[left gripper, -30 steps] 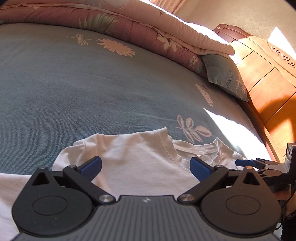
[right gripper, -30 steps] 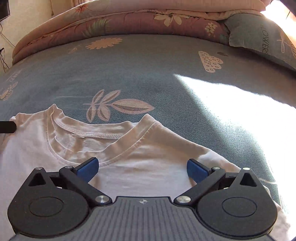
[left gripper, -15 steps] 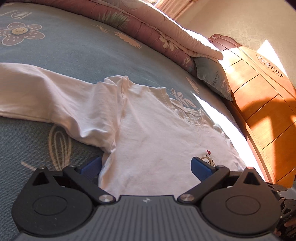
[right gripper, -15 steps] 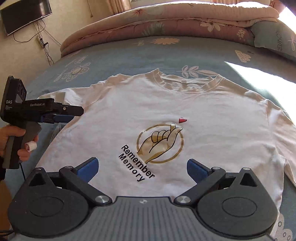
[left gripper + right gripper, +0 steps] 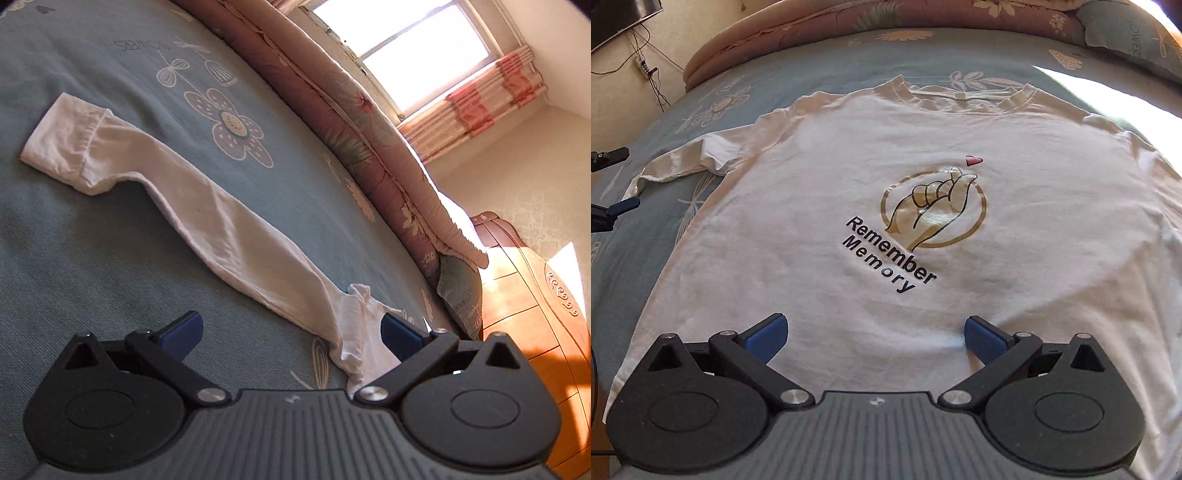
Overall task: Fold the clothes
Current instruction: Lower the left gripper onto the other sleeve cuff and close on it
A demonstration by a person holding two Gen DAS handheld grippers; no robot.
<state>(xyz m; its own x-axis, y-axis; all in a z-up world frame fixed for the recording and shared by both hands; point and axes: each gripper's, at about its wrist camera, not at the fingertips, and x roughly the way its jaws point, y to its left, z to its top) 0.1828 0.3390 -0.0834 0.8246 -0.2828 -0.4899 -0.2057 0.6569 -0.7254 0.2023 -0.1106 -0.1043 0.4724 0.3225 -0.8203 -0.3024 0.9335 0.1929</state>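
- The white T-shirt (image 5: 871, 206) lies face up and nearly flat on the blue floral bedspread (image 5: 820, 70). Its collar points toward twelve o'clock in the right wrist view, with the "Remember Memory" print near the centre of the chest.
- The shirt's long sleeve (image 5: 207, 218) stretches away from the body across the bedspread. In the left wrist view it runs from about five o'clock up to its cuff at about ten o'clock, with a kink near the cuff.
- The left gripper (image 5: 290, 330) has its jaws wide apart and nothing between them. Its right pad sits just beside the bunched cloth where the sleeve meets the shirt body.
- The right gripper (image 5: 873, 334) is likewise spread wide and empty, hovering over the lower part of the shirt front. Whether the pads touch the cloth cannot be told.
- The shirt looks like thin cotton knit, so I judge it light, limp and not fragile. It should drape and wrinkle wherever it is lifted, and may drag on the textured bedspread.
- Good places to take hold seem to be the seamed edges, meaning the cuff, the shoulder seam and the hem, where doubled fabric gives the pads more to pinch.
- Pinching a single layer mid-panel would probably just tent the cloth.
- The sleeve likely wants folding in across the chest first.
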